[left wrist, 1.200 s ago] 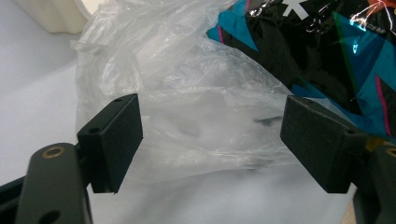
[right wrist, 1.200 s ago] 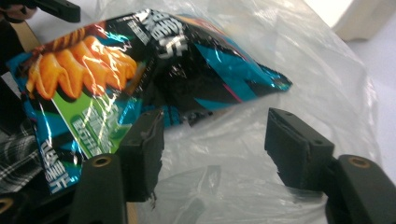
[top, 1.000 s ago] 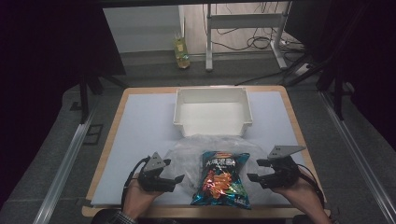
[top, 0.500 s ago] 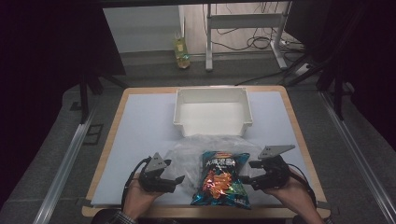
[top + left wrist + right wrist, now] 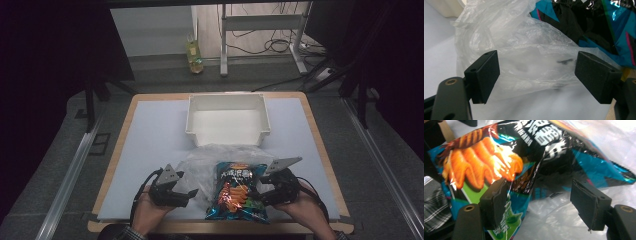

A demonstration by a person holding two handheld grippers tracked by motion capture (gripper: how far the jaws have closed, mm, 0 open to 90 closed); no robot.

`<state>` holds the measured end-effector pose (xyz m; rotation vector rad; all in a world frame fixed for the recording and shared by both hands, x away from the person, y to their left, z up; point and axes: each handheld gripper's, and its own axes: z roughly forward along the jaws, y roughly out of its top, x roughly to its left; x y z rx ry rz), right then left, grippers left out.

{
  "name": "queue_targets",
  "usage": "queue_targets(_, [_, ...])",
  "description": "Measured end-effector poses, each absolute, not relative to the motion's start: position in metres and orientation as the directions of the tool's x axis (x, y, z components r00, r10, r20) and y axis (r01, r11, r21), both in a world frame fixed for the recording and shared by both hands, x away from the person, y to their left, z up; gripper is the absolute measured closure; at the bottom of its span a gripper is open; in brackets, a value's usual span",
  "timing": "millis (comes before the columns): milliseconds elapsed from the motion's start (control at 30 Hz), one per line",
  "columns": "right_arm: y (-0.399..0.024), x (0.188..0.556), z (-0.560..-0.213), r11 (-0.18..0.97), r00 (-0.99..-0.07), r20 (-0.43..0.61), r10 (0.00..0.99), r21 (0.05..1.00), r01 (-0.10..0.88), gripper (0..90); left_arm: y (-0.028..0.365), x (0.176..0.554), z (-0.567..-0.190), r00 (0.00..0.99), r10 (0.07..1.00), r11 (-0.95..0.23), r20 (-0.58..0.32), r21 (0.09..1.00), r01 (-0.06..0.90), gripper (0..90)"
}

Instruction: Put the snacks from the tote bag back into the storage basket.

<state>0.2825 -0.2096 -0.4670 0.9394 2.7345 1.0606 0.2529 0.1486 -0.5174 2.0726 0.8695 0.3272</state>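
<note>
left gripper [image 5: 192, 192]: just left of the snack bag, low on the desk [image 5: 150, 130]; jaws stand wide with nothing pinched. In the left gripper view the clear plastic bag [image 5: 519, 60] bulges between the pads [image 5: 486, 72] without being squeezed; looks lined up to take that edge.
clear plastic bag: crumpled, spread under and behind the snack bag, reaching toward the bin. Probably the wrapper the snack goes into or comes out of; can't tell which.
snack bag [image 5: 239, 191]: task item, near desk edge, lying on the plastic between the two grippers, long side pointing to the bin.
white bin [image 5: 227, 120]: behind the snack bag, mid-desk, looks empty; likely the drop spot.
right gripper [image 5: 256, 192]: at the snack bag's right edge; jaws wide, bag's edge between them, left pad [image 5: 495, 200] touching foil, no clamp visible.
</note>
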Motion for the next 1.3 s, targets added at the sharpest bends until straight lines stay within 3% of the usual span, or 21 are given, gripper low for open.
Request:
queue_targets(400, [-0.195,0.308,-0.474,0.601,-0.844,0.168,0.509,0.632,0.489,33.6,0.147,0.253,-0.518,0.731,0.678,-0.416,-0.076,0.780,0.467,19.8])
queue_targets(500, [-0.191,0.309,-0.473,0.604,-0.847,0.163,0.505,0.634,0.482,34.0,0.145,0.252,-0.517,0.744,0.658,-0.399,-0.117,0.784,0.476,19.8])
queue_targets(1133, [-0.206,0.309,-0.466,0.601,-0.825,0.109,0.555,0.633,0.488,34.5,0.080,0.232,-0.517,0.850,0.513,-0.506,-0.119,0.758,0.411,19.7])
queue_targets(1300, [-0.205,0.310,-0.462,0.587,-0.824,0.131,0.550,0.642,0.494,32.9,0.090,0.232,-0.515,0.839,0.534,-0.509,-0.105,0.753,0.418,19.7])
